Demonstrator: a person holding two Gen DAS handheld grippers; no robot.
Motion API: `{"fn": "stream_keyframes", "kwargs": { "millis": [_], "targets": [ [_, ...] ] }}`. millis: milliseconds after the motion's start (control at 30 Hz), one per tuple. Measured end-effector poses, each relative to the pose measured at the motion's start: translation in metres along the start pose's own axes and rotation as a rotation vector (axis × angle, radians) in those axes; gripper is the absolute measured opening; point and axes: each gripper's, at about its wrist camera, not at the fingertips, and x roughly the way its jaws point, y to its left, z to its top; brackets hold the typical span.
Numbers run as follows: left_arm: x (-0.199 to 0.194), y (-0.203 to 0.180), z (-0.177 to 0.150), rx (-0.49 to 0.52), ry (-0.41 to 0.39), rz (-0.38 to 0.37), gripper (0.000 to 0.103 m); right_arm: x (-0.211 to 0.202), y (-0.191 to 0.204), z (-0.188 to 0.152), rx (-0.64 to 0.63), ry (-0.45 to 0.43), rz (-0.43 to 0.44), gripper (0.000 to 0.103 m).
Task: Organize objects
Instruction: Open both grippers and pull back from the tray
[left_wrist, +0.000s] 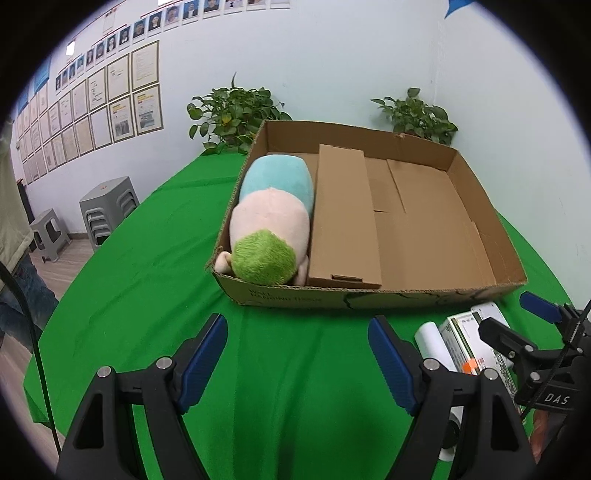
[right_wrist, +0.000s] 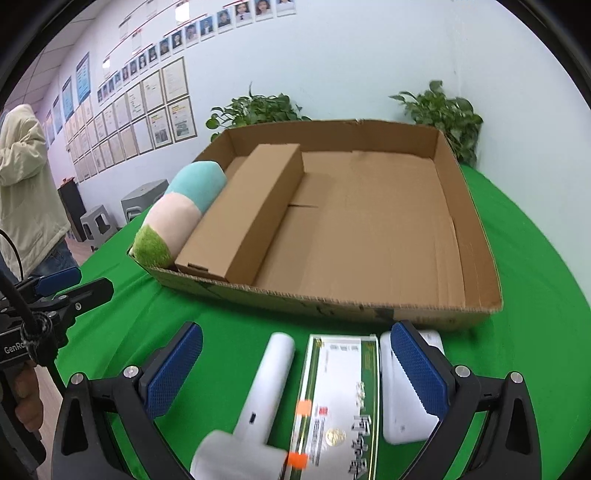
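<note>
Both jaws spread, empty: left gripper (left_wrist: 297, 356) over green cloth (left_wrist: 147, 266), right gripper (right_wrist: 295, 373) over white device (right_wrist: 255, 398) & carton (right_wrist: 332, 402).

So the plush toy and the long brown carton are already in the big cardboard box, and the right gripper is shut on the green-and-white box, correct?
Not quite: the right gripper is open, its fingers either side of the green-and-white box, as the right wrist view shows. The plush toy and long brown carton are indeed in the big cardboard box.
</note>
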Motion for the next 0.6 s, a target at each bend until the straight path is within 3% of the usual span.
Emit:
{"fn": "stream_keyframes", "kwargs": {
  "millis": [267,600],
  "targets": [
    [-0.007,-0.009,-0.001,0.006,0.007,-0.011,0.079,-0.007,0.000,-0.013,0.002,0.022,0.012,0.103],
    [-0.008,-0.012,-0.001,-0.017,0.006,0.048,0.079,-0.008,0.004,-0.019,-0.004,0.016,0.018,0.103]
  ]
}}
